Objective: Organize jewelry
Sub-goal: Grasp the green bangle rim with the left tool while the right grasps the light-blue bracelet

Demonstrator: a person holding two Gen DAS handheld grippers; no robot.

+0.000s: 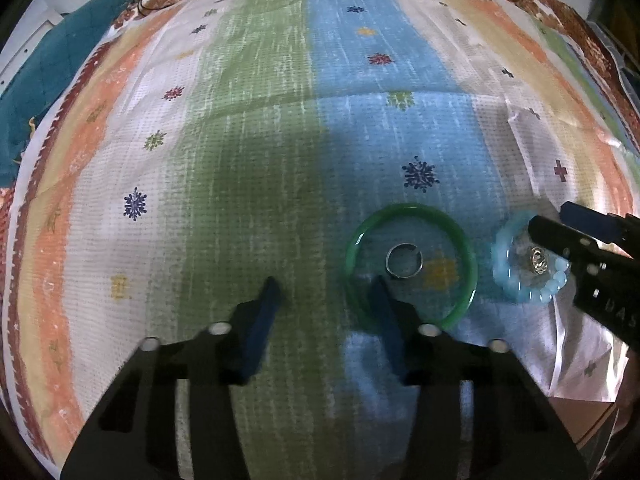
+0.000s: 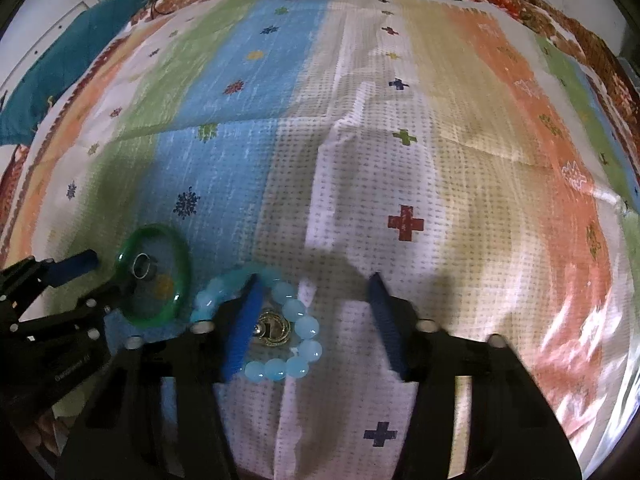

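1. While both grippers pointed steeply down at the cloth, we found the jewelry in two small groups: a green bangle [image 1: 412,266] lay flat on the blue stripe with a small silver ring [image 1: 404,260] inside its circle, and just to its right a pale blue bead bracelet [image 1: 528,276] lay with a small metal ornament [image 1: 538,262] inside it.
2. We saw the left gripper [image 1: 326,292] partly open, its right fingertip set down inside the bangle across the near rim and its left fingertip outside on the green stripe; whether the pad touched the rim we could not tell, and nothing was clamped.
3. We saw the right gripper [image 2: 316,294] likewise partly open, its left finger [image 2: 244,320] reaching down inside the bead bracelet [image 2: 280,320] beside the ornament [image 2: 274,328], its right finger out on the white band; the beads on that side lay between the fingers but were not squeezed.
4. From the right wrist view the bangle [image 2: 154,276] and ring [image 2: 142,266] sat to the left of the bracelet, near it.
5. We could read little: pale letters on the black body of the right gripper ended in what looked like "DAS", and the line of print on the left gripper's arm was too blurred to make out.
6. Beneath everything spread the striped cloth [image 1: 260,140], printed with little stars and crosses, with a teal quilted fabric [image 1: 52,64] past its far left edge.
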